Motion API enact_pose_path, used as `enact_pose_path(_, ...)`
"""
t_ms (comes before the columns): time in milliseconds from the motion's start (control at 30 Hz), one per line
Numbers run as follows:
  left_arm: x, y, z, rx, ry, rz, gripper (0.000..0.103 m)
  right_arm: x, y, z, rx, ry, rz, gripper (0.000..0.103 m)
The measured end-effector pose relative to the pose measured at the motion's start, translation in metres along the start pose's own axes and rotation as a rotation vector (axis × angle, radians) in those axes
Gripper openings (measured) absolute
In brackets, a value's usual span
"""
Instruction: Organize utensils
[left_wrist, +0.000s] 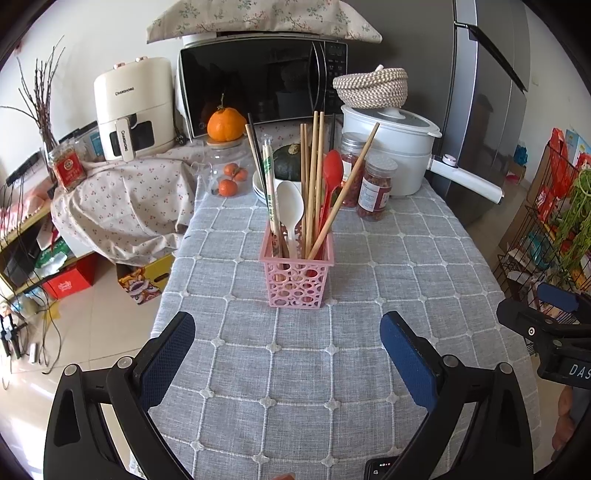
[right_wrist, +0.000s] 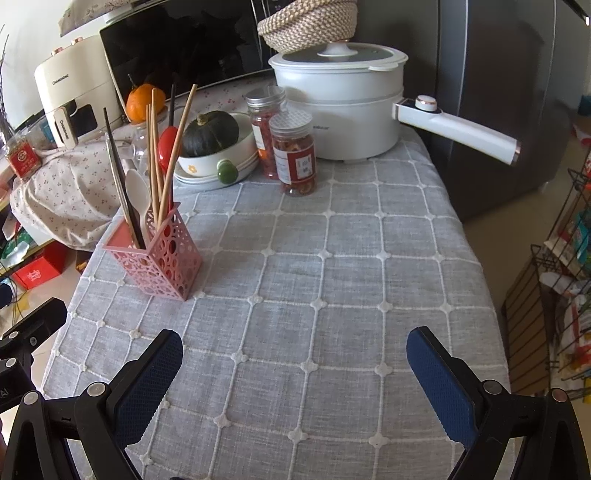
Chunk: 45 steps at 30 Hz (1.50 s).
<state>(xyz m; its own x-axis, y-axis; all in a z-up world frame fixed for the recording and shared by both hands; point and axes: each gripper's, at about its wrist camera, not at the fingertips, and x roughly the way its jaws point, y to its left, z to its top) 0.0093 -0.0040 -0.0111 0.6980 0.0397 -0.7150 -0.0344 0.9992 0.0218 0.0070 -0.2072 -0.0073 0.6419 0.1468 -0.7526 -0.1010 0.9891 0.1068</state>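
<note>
1. In the left wrist view, one pink holder (left_wrist: 296, 275) stood upright on the grey checked tablecloth (left_wrist: 295, 369), ahead of the left gripper (left_wrist: 287, 332) and apart from it. It held one white spoon (left_wrist: 290, 211), one red spoon (left_wrist: 332, 173), five plain wooden chopsticks (left_wrist: 314, 177), a wrapped pair (left_wrist: 270, 184) and a dark stick; the exact stick count was hard to settle where they overlapped. Two lidded jars (left_wrist: 375, 188) stood behind, beside one white pot (left_wrist: 395, 147).
2. The left gripper's jaws were spread wide over bare cloth, holding and touching nothing.
3. In the right wrist view, the same holder (right_wrist: 159, 258) stood far left, well apart from the right gripper (right_wrist: 294, 350). One dark squash (right_wrist: 210, 133) sat in one bowl (right_wrist: 218, 162).
4. The right gripper's jaws gaped wide and empty above the cloth.
</note>
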Motion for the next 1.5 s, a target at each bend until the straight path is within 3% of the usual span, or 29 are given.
enact_pose_path(1500, -0.003, -0.006, -0.001, -0.001, -0.022, 0.006, 0.101, -0.01, 0.006, 0.003, -0.009, -0.037, -0.031, 0.1)
